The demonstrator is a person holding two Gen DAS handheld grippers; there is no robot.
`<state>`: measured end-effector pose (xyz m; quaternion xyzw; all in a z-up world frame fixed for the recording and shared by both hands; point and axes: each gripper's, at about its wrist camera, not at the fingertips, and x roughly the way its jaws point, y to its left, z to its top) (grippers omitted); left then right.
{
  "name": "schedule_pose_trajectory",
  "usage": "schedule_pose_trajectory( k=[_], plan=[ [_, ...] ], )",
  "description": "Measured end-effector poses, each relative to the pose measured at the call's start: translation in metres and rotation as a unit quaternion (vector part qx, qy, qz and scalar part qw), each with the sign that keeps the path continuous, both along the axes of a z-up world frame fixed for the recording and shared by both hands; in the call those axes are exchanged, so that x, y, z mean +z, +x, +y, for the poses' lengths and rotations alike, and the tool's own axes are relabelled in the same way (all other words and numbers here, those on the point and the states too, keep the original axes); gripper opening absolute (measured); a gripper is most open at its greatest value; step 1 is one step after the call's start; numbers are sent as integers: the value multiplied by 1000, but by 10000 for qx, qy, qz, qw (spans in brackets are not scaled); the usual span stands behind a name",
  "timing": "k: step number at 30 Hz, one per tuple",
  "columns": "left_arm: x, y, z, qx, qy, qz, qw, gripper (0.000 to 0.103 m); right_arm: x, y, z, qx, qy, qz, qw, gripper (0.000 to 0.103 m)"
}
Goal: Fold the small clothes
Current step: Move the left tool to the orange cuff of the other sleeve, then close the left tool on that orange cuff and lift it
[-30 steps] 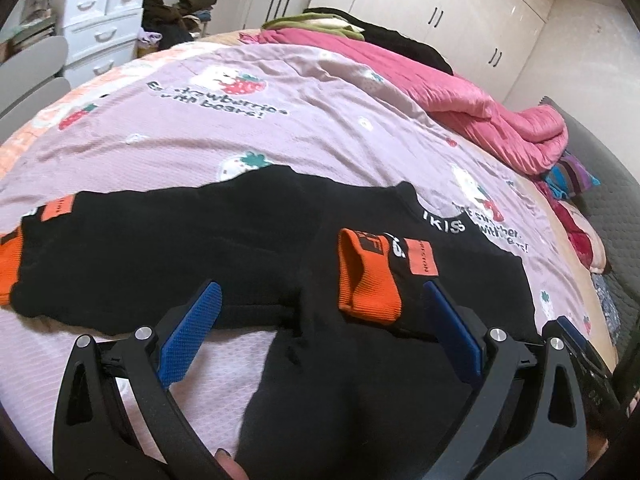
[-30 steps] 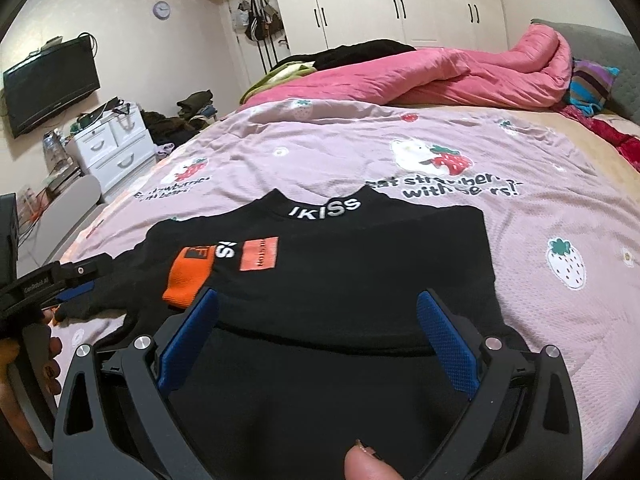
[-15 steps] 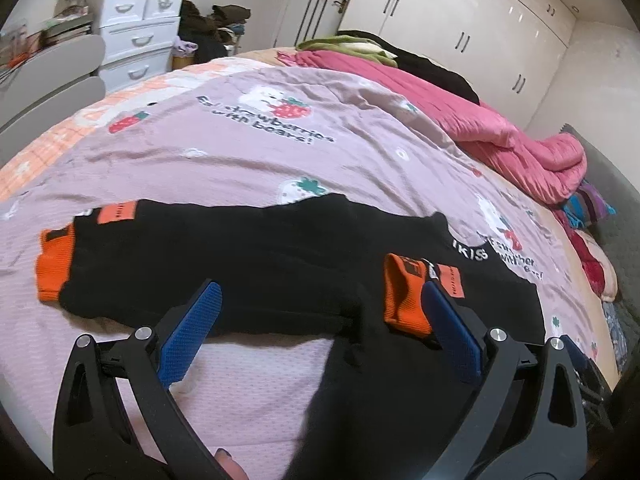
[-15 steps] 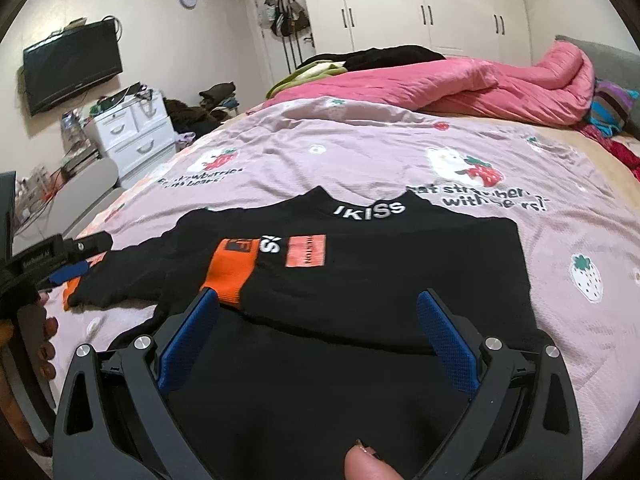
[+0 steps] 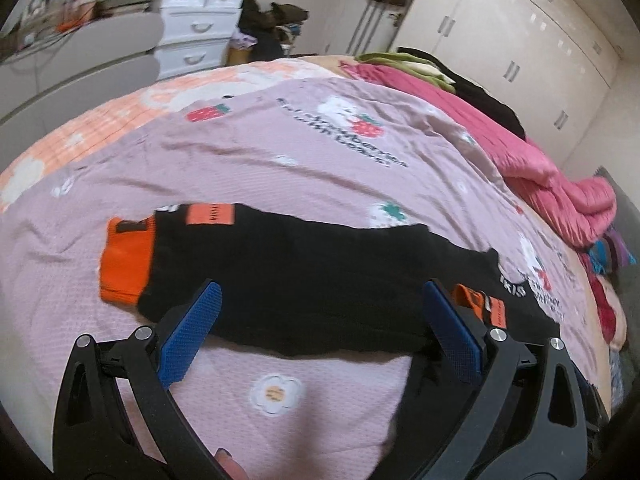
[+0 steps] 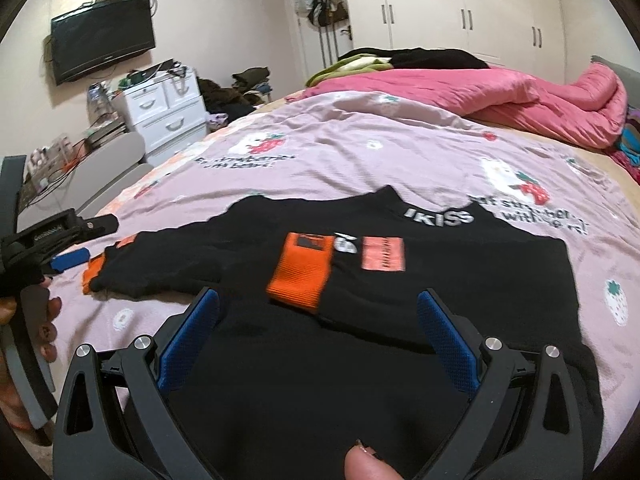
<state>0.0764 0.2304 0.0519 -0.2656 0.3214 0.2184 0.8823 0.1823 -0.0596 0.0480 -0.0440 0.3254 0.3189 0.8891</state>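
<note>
My left gripper is spread wide with nothing between its blue pads. My right gripper gapes just as wide and empty, my fingertip showing at its base. In the right wrist view my left hand wraps the left gripper's handle.

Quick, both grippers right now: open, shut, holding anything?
Left gripper: open, holding nothing, over the black top's outstretched sleeve.
Right gripper: open, holding nothing, over the top's body.

Bed in lilac strawberry-print cover, black sweater spread flat — pink quilt bunched behind
</note>
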Motion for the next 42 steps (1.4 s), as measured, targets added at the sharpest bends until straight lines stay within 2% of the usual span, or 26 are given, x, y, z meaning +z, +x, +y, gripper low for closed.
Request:
schedule_pose_trajectory(
  k=[6,10,15,22,24,29,34,37,38,41,42],
  plan=[
    [-6,-14,24,393,-184,40,9991,94,8,-6,32,286,-40,-39,9996,99],
    [-13,-20,36,549,-482,-7,9973,94,14,-9,51,448,-20,-69,9990,99],
    [-22,-23,46,674,-561,107,9961,94,16,-4,75,703,72,204,9973,99],
    [-47,-34,70,984,-1110,145,9888,94,11,-8,105,916,-151,296,9952,99],
    [-54,-37,75,1058,-1361,48,9850,94,8,-8,108,913,-160,329,9951,99],
    [-68,-36,82,1313,-1561,-222,9787,94,-1,-6,110,882,-164,476,9948,99],
    [-74,-38,84,1550,-1499,-636,9744,94,-8,-5,106,820,-213,476,9953,99],
    [-73,-39,85,1624,-1426,-731,9736,93,-12,-3,99,747,-204,523,9956,99],
    [-73,-40,86,1672,-1432,-796,9722,92,-13,-3,96,717,-196,533,9958,99],
    [-74,-45,92,1865,-1515,-867,9668,73,-13,-2,89,636,-164,550,9963,99],
    [-74,-48,94,1915,-1583,-912,9643,70,-12,-2,85,599,-148,545,9966,99]
  ],
)
